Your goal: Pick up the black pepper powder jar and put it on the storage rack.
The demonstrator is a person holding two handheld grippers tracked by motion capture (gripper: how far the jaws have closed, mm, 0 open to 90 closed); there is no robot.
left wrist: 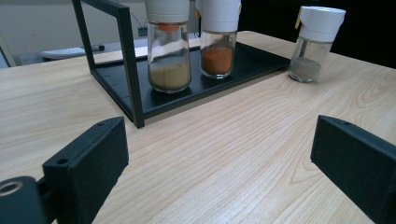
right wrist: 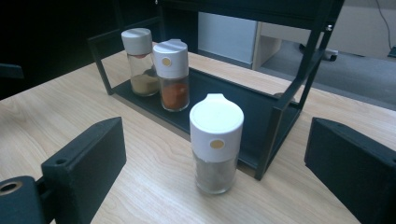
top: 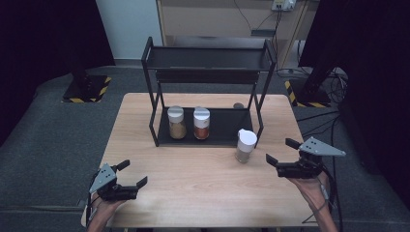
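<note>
A black two-tier metal rack stands at the back middle of the wooden table. Two white-capped glass spice jars sit on its lower shelf: one with tan powder, one with orange-red powder. A third jar with grey powder stands on the table in front of the rack's right post. My left gripper rests open near the front left edge. My right gripper is open, just right of the grey jar.
The rack's upper shelf holds nothing. A small dark round object lies behind the rack on the table. Grey carpet surrounds the table, with stand bases and cables at the back corners.
</note>
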